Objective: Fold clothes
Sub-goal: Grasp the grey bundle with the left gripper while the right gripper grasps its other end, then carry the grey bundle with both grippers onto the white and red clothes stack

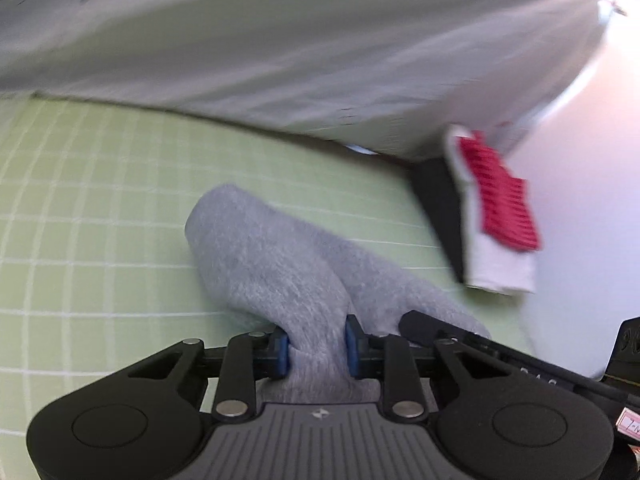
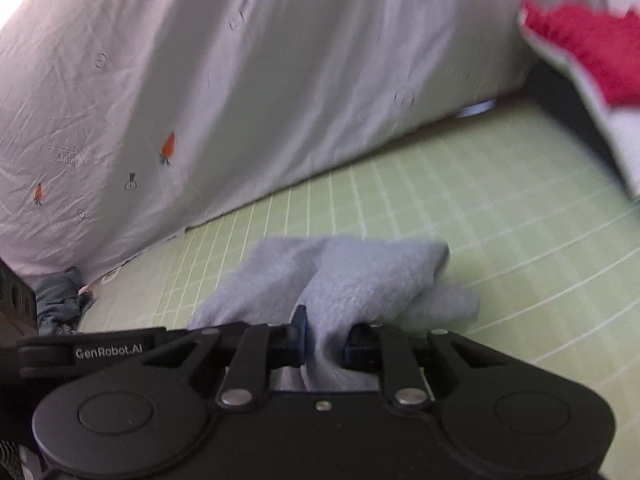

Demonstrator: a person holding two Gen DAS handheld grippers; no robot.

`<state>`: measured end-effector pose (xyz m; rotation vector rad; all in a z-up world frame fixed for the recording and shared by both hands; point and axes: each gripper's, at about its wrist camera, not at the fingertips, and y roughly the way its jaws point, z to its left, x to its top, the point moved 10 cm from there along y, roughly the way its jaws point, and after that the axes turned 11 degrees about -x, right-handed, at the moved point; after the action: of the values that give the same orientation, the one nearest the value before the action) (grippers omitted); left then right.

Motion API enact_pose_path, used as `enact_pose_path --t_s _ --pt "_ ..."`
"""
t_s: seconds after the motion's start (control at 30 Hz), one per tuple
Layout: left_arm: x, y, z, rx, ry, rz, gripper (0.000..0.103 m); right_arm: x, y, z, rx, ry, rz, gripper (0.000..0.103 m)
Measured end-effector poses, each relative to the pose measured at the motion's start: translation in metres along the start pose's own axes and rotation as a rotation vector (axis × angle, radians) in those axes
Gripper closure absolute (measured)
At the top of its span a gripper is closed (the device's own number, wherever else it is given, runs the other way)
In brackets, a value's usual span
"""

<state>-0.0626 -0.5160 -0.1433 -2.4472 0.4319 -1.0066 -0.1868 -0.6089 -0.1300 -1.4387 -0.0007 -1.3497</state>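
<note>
A pale green mat (image 1: 100,216) ruled with a white grid covers the work surface and fills the lower and middle part of both wrist views. In the left wrist view, the left gripper (image 1: 316,346) sits at bottom centre, its blue-padded fingers (image 1: 282,350) drawn in narrow on a bunched fold of a grey fleecy garment (image 1: 260,264); the rest of the cloth spreads away from the fingers toward the centre of the frame and lies on the mat.

In the right wrist view, the right gripper (image 2: 324,340) likewise pinches the grey fleecy garment (image 2: 340,276) at bottom centre, the fingers (image 2: 298,336) nearly together with cloth gathered between them. The garment fans out just above them across the mat (image 2: 500,208).

Behind the mat, a large white sheet (image 2: 240,80) printed with small orange carrots and faint grey symbols rises like a wall across the upper half of both frames; it appears blurred in the left wrist view (image 1: 280,52). A red and white cloth (image 1: 496,208) hangs over a dark object at the right of the left wrist view, and shows again, blurred, in the upper right corner of the right wrist view (image 2: 592,48). A crumpled dark grey-blue fabric (image 2: 60,300) lies at the foot of the sheet, at the left edge of the right wrist view. A pale, brightly lit surface fills the right side of the left wrist view.
</note>
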Motion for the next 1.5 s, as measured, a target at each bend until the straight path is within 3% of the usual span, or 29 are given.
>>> enact_pose_path --t_s 0.2,0.33,0.53,0.67,0.8,0.93,1.0,1.07,1.17,1.23,1.33,1.4,1.5 --pt "-0.013 0.014 -0.062 -0.133 0.049 0.023 0.076 -0.003 -0.054 -0.048 -0.095 0.095 -0.085 0.086" --pt "-0.020 0.030 -0.110 -0.189 0.109 0.037 0.076 -0.004 -0.082 -0.078 -0.132 0.089 -0.139 0.086" --pt "0.001 0.073 -0.191 -0.241 0.163 -0.011 0.076 0.035 -0.120 -0.147 -0.137 0.089 -0.231 0.087" --pt "0.034 0.112 -0.252 -0.272 0.160 -0.095 0.076 0.097 -0.136 -0.200 -0.117 0.050 -0.321 0.087" --pt "0.088 0.150 -0.320 -0.295 0.248 -0.219 0.076 0.175 -0.151 -0.249 -0.085 -0.020 -0.441 0.087" --pt "0.139 0.190 -0.365 -0.307 0.268 -0.320 0.075 0.254 -0.157 -0.293 -0.067 -0.053 -0.548 0.087" --pt "0.156 0.216 -0.367 -0.262 0.260 -0.337 0.066 0.286 -0.148 -0.310 -0.070 -0.091 -0.581 0.087" --pt "0.168 0.254 -0.353 -0.158 0.252 -0.308 0.057 0.307 -0.118 -0.330 -0.084 -0.099 -0.558 0.085" --pt "0.165 0.302 -0.311 0.043 0.227 -0.216 0.051 0.300 -0.060 -0.350 -0.123 -0.082 -0.460 0.064" --pt "0.155 0.326 -0.285 0.117 0.200 -0.157 0.049 0.295 -0.022 -0.364 -0.148 -0.071 -0.395 0.059" --pt "0.139 0.354 -0.260 0.184 0.193 -0.075 0.043 0.287 0.035 -0.385 -0.186 -0.055 -0.296 0.054" --pt "0.132 0.367 -0.250 0.213 0.200 -0.041 0.029 0.281 0.071 -0.398 -0.211 -0.045 -0.232 0.044" --pt "0.134 0.380 -0.229 0.223 0.161 -0.038 0.013 0.267 0.097 -0.397 -0.243 -0.086 -0.194 0.039"
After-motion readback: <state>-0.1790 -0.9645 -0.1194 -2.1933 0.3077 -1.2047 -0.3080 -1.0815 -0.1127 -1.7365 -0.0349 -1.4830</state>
